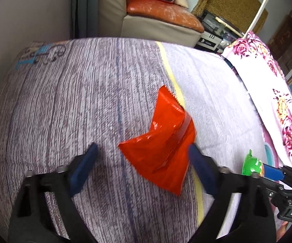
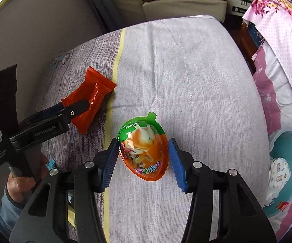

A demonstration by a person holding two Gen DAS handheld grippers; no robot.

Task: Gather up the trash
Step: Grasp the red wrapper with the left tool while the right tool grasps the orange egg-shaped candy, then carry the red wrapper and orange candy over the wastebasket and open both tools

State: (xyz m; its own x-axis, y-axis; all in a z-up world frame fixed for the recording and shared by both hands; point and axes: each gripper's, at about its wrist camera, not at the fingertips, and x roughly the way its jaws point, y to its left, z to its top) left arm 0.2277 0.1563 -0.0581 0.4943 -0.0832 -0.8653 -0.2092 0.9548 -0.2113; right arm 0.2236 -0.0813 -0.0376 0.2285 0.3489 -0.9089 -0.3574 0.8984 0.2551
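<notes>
Red wrapper: crumpled foil, lying on the bed between the fingers of the left claw, nearer its right finger; claw wide, nothing held.

Egg pack: green-and-orange plastic egg, flat on the bed between the fingers of the right claw; claw wide, blue pads just beside each flank, seemingly not touching.

Handling note, judged: centre each item before closing. Wrapper is light and may slide, so press down slightly. Egg is smooth and rounded; close at the widest part, slowly.

Floral quilt: well right of both claws.
</notes>
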